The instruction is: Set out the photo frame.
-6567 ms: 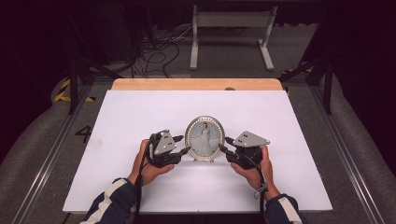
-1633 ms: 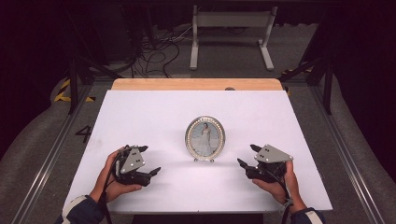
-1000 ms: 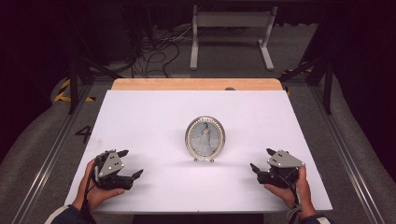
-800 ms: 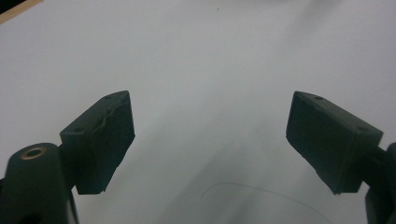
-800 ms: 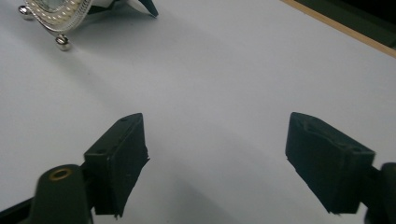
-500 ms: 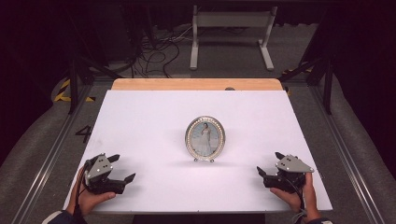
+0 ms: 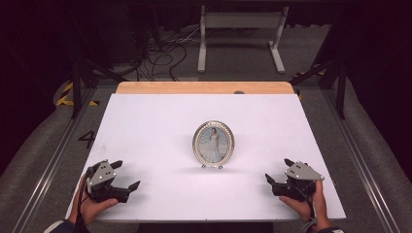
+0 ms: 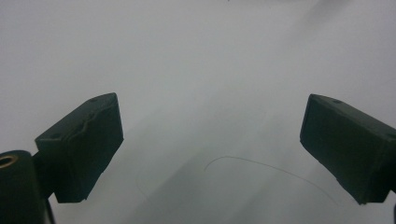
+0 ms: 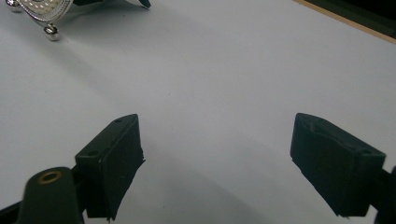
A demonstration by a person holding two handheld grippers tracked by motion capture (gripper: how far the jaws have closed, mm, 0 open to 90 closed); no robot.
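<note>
An oval silver photo frame with a beaded rim stands upright on small ball feet at the middle of the white tabletop. My left gripper rests near the front left corner, open, its jaws having just been opening with nothing between them. In the left gripper view the gripper faces bare white surface. My right gripper sits near the front right corner, also open after widening, and empty. The right gripper view has the gripper over bare table, with the frame's lower edge at the top left.
A wooden strip runs along the table's far edge. Beyond it, a white stand and loose cables lie on the dark floor. Metal rails flank the table.
Both hands have drawn back from the photo frame's sides to the front corners of the table. The frame stays standing in place, untouched.
</note>
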